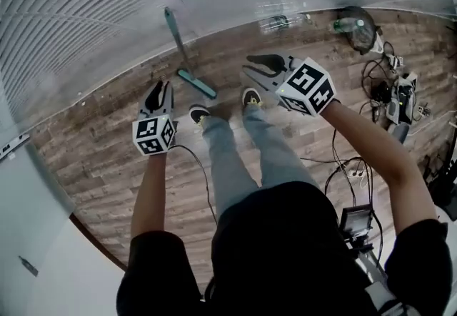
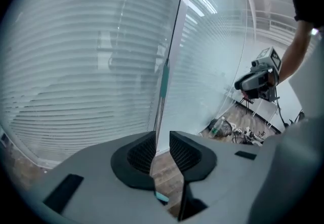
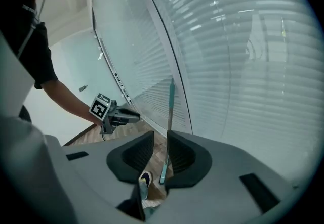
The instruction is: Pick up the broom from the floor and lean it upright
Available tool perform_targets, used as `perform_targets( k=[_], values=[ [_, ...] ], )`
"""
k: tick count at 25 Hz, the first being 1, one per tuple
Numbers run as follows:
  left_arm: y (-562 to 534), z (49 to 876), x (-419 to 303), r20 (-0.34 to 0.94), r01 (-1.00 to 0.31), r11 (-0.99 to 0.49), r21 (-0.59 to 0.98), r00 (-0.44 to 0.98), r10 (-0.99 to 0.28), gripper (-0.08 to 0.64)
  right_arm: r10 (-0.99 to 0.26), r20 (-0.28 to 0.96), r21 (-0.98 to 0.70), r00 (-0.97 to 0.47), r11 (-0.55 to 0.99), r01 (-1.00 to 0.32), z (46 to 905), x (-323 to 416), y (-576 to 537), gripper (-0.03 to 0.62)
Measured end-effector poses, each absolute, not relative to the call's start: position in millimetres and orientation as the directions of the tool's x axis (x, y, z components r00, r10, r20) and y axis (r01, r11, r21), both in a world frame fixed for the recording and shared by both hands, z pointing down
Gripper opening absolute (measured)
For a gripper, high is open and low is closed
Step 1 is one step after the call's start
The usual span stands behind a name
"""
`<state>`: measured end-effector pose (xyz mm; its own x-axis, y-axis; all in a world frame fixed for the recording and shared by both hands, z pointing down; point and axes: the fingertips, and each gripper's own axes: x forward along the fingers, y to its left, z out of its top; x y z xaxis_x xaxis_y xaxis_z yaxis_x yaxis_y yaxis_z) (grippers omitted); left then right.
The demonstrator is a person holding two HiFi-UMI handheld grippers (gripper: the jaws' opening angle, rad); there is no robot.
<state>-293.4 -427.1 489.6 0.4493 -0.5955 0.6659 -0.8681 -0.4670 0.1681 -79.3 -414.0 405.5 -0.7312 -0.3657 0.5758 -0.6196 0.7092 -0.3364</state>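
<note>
The broom stands upright with its thin teal handle leaning on the glass wall and its teal head on the wood floor. In the left gripper view the broom handle shows beyond the jaws, apart from them. The right gripper view has the broom handle likewise beyond the jaws. My left gripper hangs just left of the broom head, open and empty. To the right of the head, my right gripper is also open and empty. Neither gripper touches the broom.
A glass wall with blinds runs along the far side. Plastic bottles and a dark bag lie by the wall at right. Cables and gear crowd the right floor. The person's shoes stand near the broom head.
</note>
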Motion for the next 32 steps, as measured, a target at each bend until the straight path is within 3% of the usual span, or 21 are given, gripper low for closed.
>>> perform_targets(
  k=[8, 14, 21, 32],
  values=[
    [-401.7, 280.9, -225.9, 0.386, -0.799, -0.569, 0.196, 0.596, -0.704, 0.021, -0.545, 0.406, -0.04, -0.734, 0.791, -0.61, 194.7, -17.4, -393.3, 0.027],
    [-379.4, 156.0, -163.6, 0.215, -0.761, -0.618, 0.199, 0.649, -0.73, 0.02, -0.684, 0.247, 0.164, -0.687, 0.728, -0.666, 85.8, 7.7, -368.4, 0.018],
    [-357.5, 81.7, -127.5, 0.083, -0.758, -0.625, 0.185, 0.646, -0.759, 0.02, -0.806, 0.074, 0.136, -0.588, 0.592, -0.795, 30.2, 44.1, -344.7, 0.018],
    [-357.3, 61.4, -104.6, 0.048, -0.751, -0.638, 0.17, 0.654, -0.755, 0.021, -0.866, 0.026, 0.095, -0.5, 0.5, -0.861, 18.2, 85.5, -347.5, 0.018]
  ],
)
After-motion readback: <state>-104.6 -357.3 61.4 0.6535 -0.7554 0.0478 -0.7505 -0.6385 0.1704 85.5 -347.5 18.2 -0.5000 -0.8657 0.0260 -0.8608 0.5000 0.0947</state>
